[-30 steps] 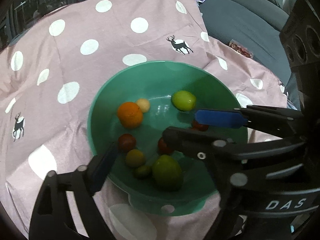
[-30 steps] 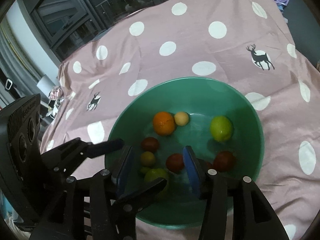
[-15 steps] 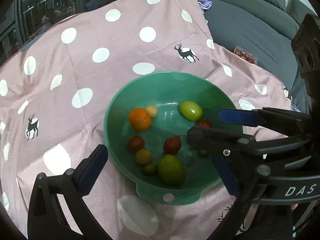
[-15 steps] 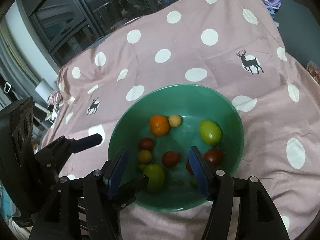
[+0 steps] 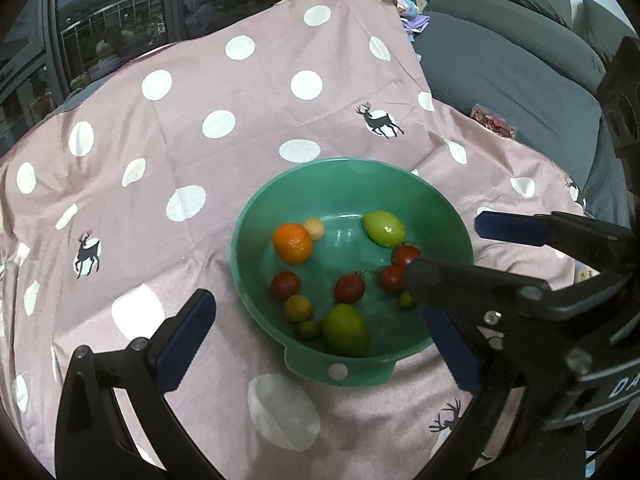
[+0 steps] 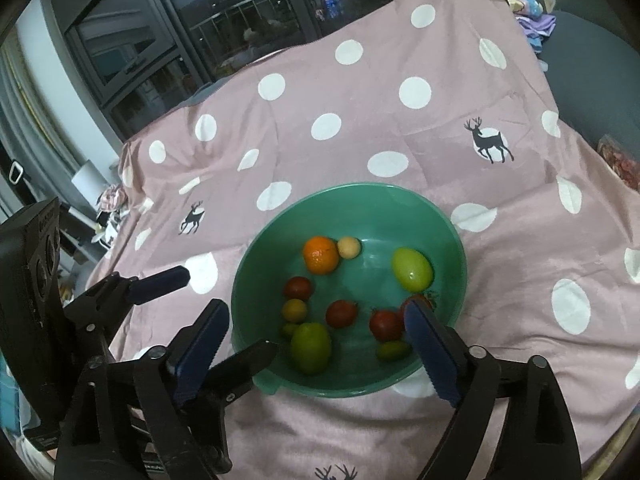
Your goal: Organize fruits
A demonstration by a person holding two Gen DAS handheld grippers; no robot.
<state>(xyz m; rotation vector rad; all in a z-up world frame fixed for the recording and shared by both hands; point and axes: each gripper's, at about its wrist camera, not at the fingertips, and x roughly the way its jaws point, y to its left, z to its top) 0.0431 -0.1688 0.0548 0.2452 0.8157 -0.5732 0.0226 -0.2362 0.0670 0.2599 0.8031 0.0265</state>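
Left gripper (image 5: 316, 332) wide and empty, right gripper (image 6: 316, 344) opening, empty; fruit gathered in green bowl (image 6: 352, 196) just ahead of both

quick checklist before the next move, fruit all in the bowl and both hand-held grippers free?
1. Fruit inside the green bowl: ok, the orange, green fruits and red tomatoes lie in it.
2. Loose fruit on the pink cloth: ok, none seen.
3. Left hand-held gripper empty: ok, open, nothing between its pads.
4. Right hand-held gripper empty: ok, jaws opening, gripping nothing.
5. Bowl upright on the cloth: ok.
6. More fruit out of frame: cannot tell.
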